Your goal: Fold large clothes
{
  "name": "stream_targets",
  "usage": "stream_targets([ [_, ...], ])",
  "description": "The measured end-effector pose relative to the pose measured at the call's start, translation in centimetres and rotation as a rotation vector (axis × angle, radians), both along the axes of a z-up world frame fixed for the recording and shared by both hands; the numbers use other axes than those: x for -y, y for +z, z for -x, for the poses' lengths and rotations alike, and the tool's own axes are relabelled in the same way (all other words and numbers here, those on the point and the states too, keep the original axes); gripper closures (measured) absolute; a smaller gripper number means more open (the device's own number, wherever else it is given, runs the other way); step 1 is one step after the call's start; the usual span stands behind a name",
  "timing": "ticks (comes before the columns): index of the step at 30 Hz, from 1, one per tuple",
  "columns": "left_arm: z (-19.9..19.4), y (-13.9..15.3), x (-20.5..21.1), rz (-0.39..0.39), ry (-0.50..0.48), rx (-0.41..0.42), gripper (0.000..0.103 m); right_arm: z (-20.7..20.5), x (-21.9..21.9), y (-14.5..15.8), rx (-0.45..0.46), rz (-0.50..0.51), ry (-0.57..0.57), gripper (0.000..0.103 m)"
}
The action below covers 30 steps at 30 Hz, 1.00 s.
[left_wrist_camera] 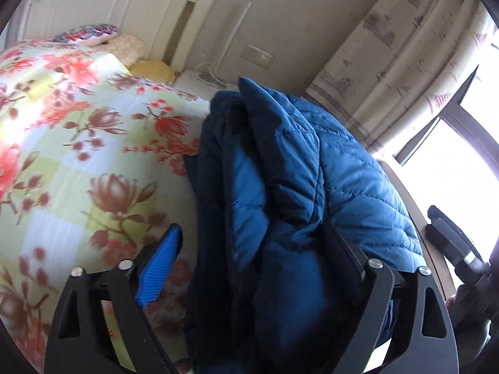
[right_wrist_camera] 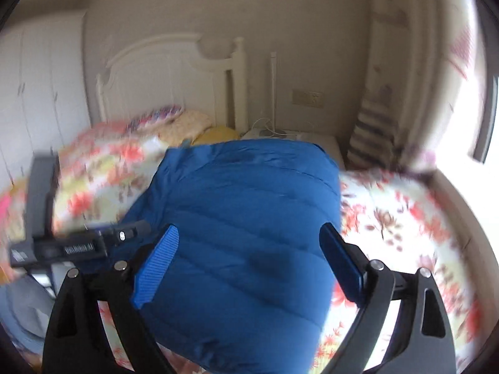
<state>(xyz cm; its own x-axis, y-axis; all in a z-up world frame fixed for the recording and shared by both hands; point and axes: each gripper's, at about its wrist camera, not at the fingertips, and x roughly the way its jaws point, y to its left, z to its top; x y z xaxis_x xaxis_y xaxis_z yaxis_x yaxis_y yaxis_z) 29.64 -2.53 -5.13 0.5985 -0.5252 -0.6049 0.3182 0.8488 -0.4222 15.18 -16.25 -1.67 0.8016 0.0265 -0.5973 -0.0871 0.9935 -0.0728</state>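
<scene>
A blue quilted puffer jacket (left_wrist_camera: 280,193) lies folded in a thick bundle on the floral bedspread (left_wrist_camera: 78,131). In the left wrist view my left gripper (left_wrist_camera: 259,243) is open with the jacket's edge bulging between its fingers; the right finger is partly covered by fabric. In the right wrist view the jacket (right_wrist_camera: 249,218) shows as a smooth folded block, and my right gripper (right_wrist_camera: 252,249) is open just above it. The left gripper's body (right_wrist_camera: 78,243) shows at the left of that view.
A white headboard (right_wrist_camera: 162,74) and pillows (right_wrist_camera: 187,121) are at the bed's far end. A white nightstand (right_wrist_camera: 299,140) with cables stands by the wall. A patterned curtain (left_wrist_camera: 405,62) and bright window (left_wrist_camera: 461,162) are on the right.
</scene>
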Motion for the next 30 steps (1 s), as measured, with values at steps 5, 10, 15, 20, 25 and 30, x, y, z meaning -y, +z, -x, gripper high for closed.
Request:
stream_targets([
  [5, 2.3, 1.9, -1.3, -0.119, 0.069, 0.1, 0.012, 0.4, -3.5, -3.0, 0.042, 0.085, 0.02, 0.014],
  [10, 6.3, 5.5, -3.5, -0.198, 0.212, 0.272, 0.008, 0.4, -4.2, -0.4, 0.058, 0.081, -0.005, 0.015],
  [15, 10.2, 8.5, -7.2, -0.152, 0.431, 0.353, 0.007, -0.8, -7.2, -2.5, 0.018, 0.103, 0.08, 0.014],
  [20, 11.4, 9.9, -7.8, -0.338, 0.453, 0.361, 0.007, 2.4, -6.6, -1.5, 0.035, 0.048, 0.096, 0.014],
  [25, 13.0, 10.6, -7.1, -0.367, 0.424, 0.34, 0.007, 9.0, -3.7, 2.4, 0.114, -0.072, 0.109, 0.01],
  [30, 15.6, 12.6, -4.9, -0.359, 0.385, 0.362, 0.006, 14.9, -1.6, 7.0, 0.218, -0.016, 0.022, 0.003],
])
